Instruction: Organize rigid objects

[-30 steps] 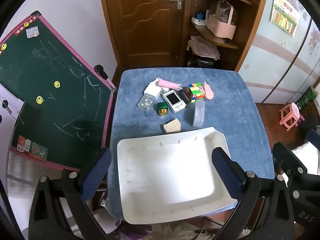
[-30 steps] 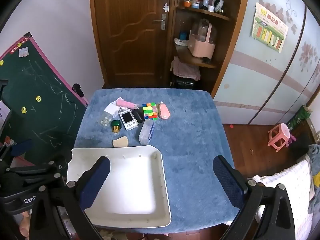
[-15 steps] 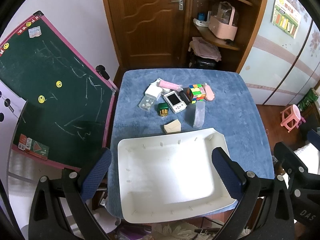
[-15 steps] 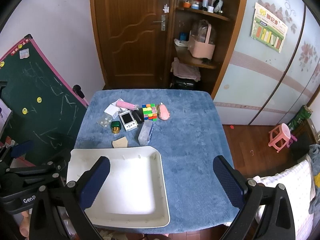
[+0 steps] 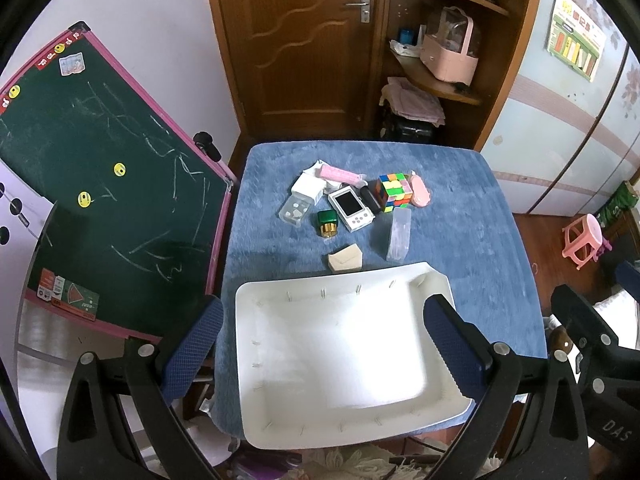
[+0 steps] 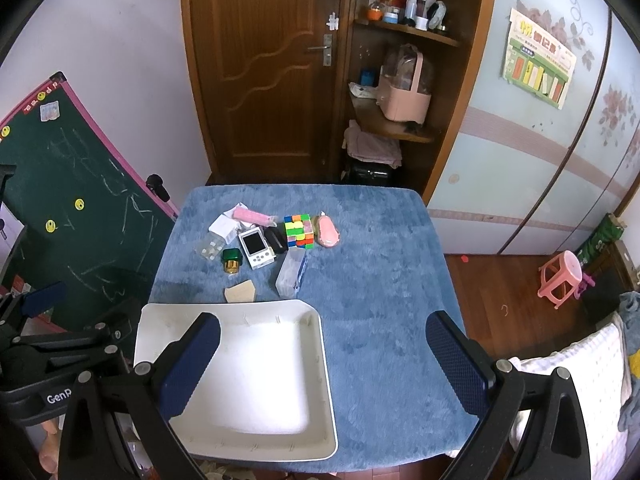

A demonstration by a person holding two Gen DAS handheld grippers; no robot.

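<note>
A white tray [image 5: 280,420] [image 6: 316,360] lies at the near edge of a blue-covered table [image 5: 460,216] [image 6: 380,280]. Beyond it sits a cluster: a colour cube [image 5: 394,191] [image 6: 298,230], a white handheld device [image 5: 351,208] [image 6: 256,247], a green box [image 5: 328,222] [image 6: 232,259], a clear case [image 5: 399,234] [image 6: 291,272], a tan piece [image 5: 345,259] [image 6: 239,292], a pink item [image 5: 421,194] [image 6: 328,232] and a pink tube [image 5: 340,174]. My left gripper [image 5: 324,344] is open above the tray. My right gripper [image 6: 324,364] is open and empty above the tray's right rim.
A green chalkboard [image 5: 92,184] leans at the table's left. A wooden door [image 5: 296,40] and corner shelves [image 5: 436,76] stand behind. A pink stool [image 6: 560,276] is on the floor at right. A small clear box [image 5: 295,210] and a white box [image 5: 307,186] lie in the cluster.
Both grippers have pulled back slightly, so the table looks a little farther. The clear case has tipped from its broad side onto a narrower one. Both grippers stay open.
</note>
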